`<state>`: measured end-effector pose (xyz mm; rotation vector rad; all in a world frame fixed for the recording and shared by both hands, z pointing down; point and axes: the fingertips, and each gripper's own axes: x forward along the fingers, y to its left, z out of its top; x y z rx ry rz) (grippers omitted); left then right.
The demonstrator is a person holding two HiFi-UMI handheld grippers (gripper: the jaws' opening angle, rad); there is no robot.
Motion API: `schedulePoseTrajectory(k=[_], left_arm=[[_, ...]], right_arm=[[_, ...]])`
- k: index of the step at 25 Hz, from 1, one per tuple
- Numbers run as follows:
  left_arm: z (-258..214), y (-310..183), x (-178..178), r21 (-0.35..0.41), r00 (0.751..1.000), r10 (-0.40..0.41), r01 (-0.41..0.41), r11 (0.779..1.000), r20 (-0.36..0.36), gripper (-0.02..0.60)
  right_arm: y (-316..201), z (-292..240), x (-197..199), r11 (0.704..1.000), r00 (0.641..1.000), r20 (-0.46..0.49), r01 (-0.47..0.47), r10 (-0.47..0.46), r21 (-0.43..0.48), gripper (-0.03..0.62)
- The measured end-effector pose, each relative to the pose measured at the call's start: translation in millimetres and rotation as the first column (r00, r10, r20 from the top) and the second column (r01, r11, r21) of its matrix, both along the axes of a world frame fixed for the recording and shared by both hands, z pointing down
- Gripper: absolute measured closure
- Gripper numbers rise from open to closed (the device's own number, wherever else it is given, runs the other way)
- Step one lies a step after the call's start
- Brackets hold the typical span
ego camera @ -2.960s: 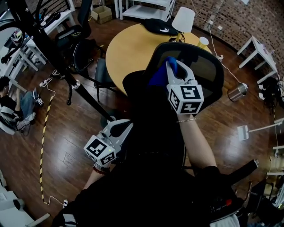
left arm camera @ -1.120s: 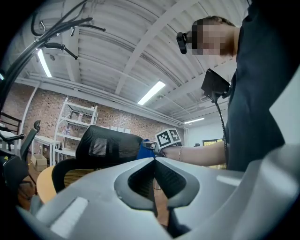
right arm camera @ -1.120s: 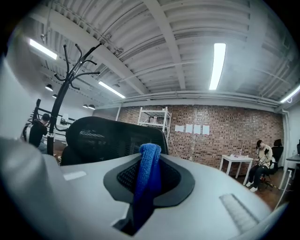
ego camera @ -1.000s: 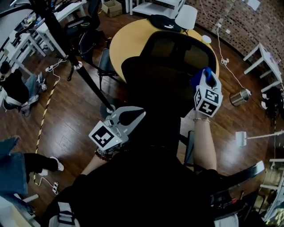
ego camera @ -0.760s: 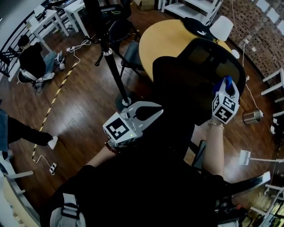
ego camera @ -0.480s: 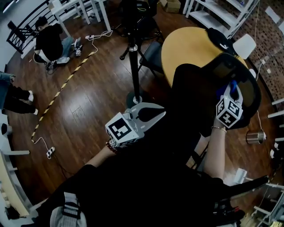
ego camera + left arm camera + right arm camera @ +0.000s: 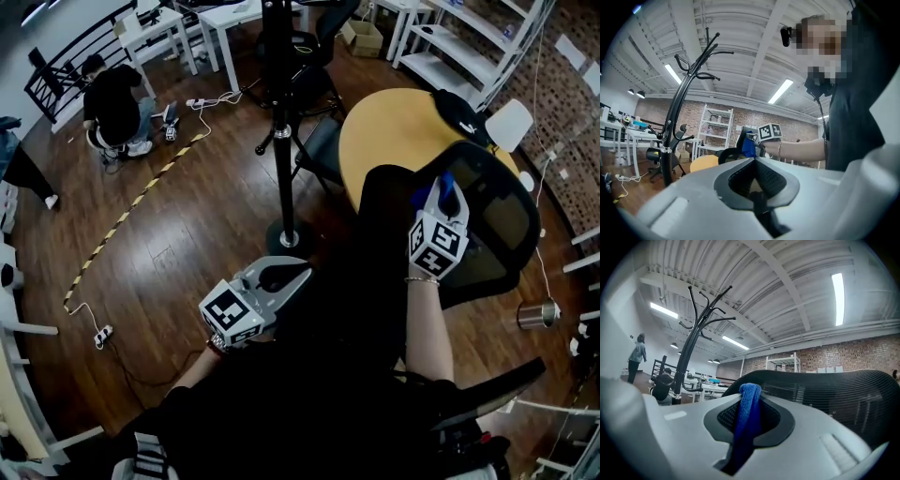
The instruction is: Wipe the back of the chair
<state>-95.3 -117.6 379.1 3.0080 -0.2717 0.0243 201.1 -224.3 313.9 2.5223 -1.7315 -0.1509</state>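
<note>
A wide room with a dark wooden floor (image 7: 187,225), seen from above. A round yellow table (image 7: 389,131) stands towards the upper right. Just in front of it is the black office chair; its mesh back (image 7: 497,220) faces the person and overlaps the table's edge from this angle. Left of the table rises the black pole of a coat stand (image 7: 278,122). Another person sits on the floor far off at upper left.

The right tool (image 7: 441,199) is raised to the left part of the chair back, near its upper rim. Its jaws are closed on a folded blue cloth (image 7: 746,427), which stands up between them against the mesh. The left tool (image 7: 281,274) hangs low beside the person's body, jaws together with nothing between them, well apart from the chair.

Three seconds ago the cloth was on the middle of the back. A second ago it was at the right edge, and it now sits at the left side. The head camera has also swung, so part of that shift is the view turning. This reads as sweeping passes across the back, so wiping seems well under way.

The right gripper view shows the curved top rim running off to the right, with plenty of mesh that way and below. The table lies close beyond the chair. The coat stand is well apart, and the floor to the left is open.
</note>
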Motion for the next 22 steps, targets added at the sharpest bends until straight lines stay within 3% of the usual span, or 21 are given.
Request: schedulePoseTrajectory(k=[3,6,8,10,11,14,16,18,20,22], left_arm=[[-1,19,11,0.003,1.0,0.025,-0.025,1.0,-0.013,0.575],[13,26,10,0.017,0.998,0.042,-0.043,0.999,0.041,0.575],[16,26,13,0.031,0.999,0.014,-0.016,0.999,0.046,0.574],[12,27,14,0.061,0.999,-0.038,0.036,0.998,0.03,0.575],[8,30,13,0.074,0.998,-0.064,0.062,0.995,0.024,0.574],[-1,51,3,0.103,0.992,-0.12,0.116,0.988,0.033,0.574],[-8,68,4,0.106,0.99,-0.138,0.134,0.985,0.035,0.574],[-10,77,11,0.095,0.989,-0.146,0.142,0.985,0.035,0.575],[-3,85,17,0.073,0.99,-0.132,0.129,0.989,0.049,0.575],[-5,103,21,0.034,0.996,-0.079,0.078,0.996,0.035,0.575]], right_arm=[[11,0,-3,1.0,1.0,0.027,0.01,-0.01,0.024,0.56],[14,26,-1,0.998,0.996,0.081,0.016,-0.021,0.065,0.56],[8,27,-2,0.996,0.995,0.085,0.043,-0.05,0.076,0.56],[-8,19,-18,0.989,0.988,0.057,0.137,-0.14,0.053,0.559],[-20,21,-33,0.976,0.975,0.045,0.218,-0.219,0.021,0.559],[-39,29,-88,0.895,0.897,0.056,0.442,-0.439,-0.056,0.557],[-25,24,-106,0.855,0.855,0.069,0.518,-0.515,-0.031,0.556],[-7,17,-105,0.836,0.834,0.076,0.549,-0.547,0.003,0.556],[18,13,-89,0.846,0.842,0.089,0.532,-0.532,0.024,0.556],[58,10,-66,0.881,0.875,0.103,0.472,-0.473,0.031,0.556]])
